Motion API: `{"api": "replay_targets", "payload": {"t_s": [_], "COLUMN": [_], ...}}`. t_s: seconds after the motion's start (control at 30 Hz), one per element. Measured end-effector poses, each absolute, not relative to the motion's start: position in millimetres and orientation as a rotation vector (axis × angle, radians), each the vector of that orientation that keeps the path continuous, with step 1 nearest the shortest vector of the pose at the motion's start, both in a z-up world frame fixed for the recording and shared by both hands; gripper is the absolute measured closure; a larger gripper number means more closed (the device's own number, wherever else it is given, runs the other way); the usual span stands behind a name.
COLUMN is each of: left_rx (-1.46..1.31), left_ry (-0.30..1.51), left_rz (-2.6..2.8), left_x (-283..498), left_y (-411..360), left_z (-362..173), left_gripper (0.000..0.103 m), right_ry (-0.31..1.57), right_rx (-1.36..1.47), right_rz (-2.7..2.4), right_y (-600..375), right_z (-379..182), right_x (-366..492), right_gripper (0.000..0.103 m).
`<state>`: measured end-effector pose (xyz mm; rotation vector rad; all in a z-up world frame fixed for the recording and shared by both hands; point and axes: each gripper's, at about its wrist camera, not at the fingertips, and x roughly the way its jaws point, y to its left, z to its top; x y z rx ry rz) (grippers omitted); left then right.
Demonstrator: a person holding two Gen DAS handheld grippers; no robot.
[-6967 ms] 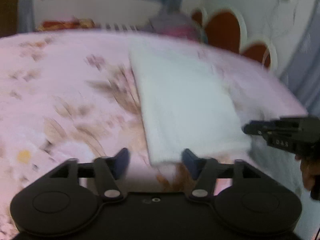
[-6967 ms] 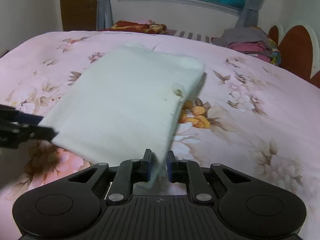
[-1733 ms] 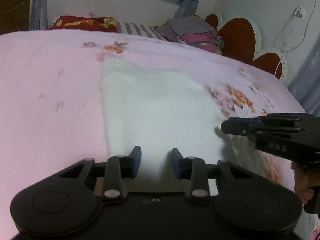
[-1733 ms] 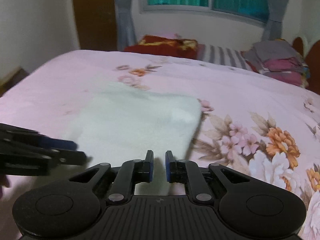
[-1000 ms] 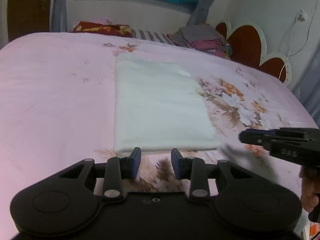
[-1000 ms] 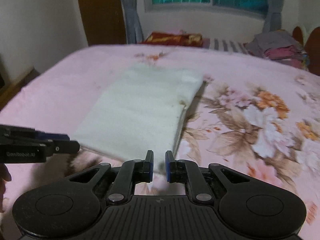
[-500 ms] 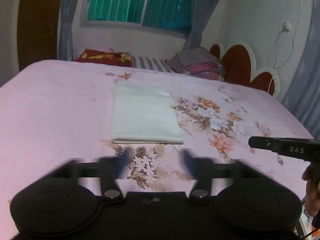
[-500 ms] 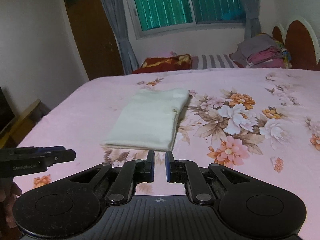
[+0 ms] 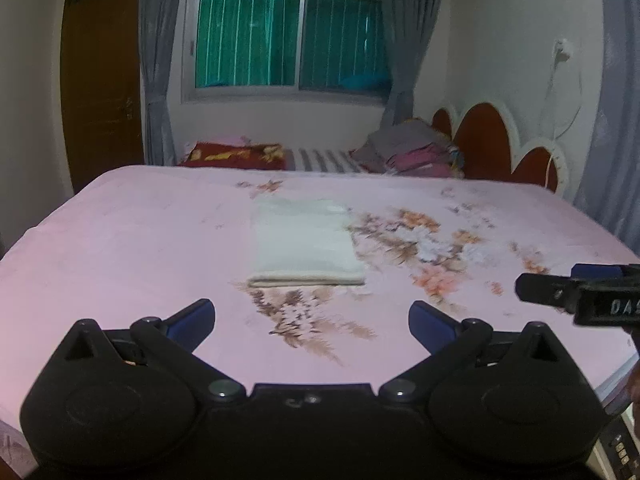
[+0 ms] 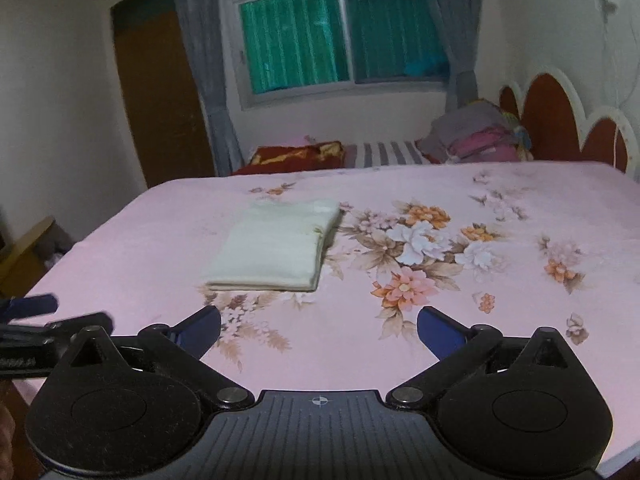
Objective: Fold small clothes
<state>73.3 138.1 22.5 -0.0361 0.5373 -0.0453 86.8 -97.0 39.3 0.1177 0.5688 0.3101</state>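
Observation:
A pale cream garment lies folded into a flat rectangle on the pink floral bed; it also shows in the right wrist view. My left gripper is wide open and empty, held back above the bed's near edge, well short of the garment. My right gripper is wide open and empty too, equally far back. The right gripper shows at the right edge of the left wrist view, and the left gripper shows at the left edge of the right wrist view.
A pile of folded clothes and a red patterned cushion lie at the far side of the bed. A scalloped red headboard stands at the right. A window with curtains and a brown door are behind.
Both grippers have pulled back and up from the folded garment, which stays flat on the bed. Both have opened wide; the right was shut half a second ago.

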Motion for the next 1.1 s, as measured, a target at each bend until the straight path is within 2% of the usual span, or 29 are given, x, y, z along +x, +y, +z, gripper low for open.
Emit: {"api": "replay_targets", "payload": {"t_s": [0.47, 1.1], "left_rx": [-0.039, -0.046], "left_ry": [0.479, 0.476], "left_rz": [-0.041, -0.054], "left_x": [50.5, 47.4], "left_y": [134.5, 135.9], "left_z": [32.6, 33.3], "left_gripper": [0.0, 0.0], "right_ry": [0.509, 0.505], "right_rx": [0.058, 0.032], "right_rz": [0.287, 0.287], "right_y": [-99.9, -101.9], "right_z": [52.0, 54.6], "right_x": [53.9, 52.0], "right_gripper": [0.0, 0.0]}}
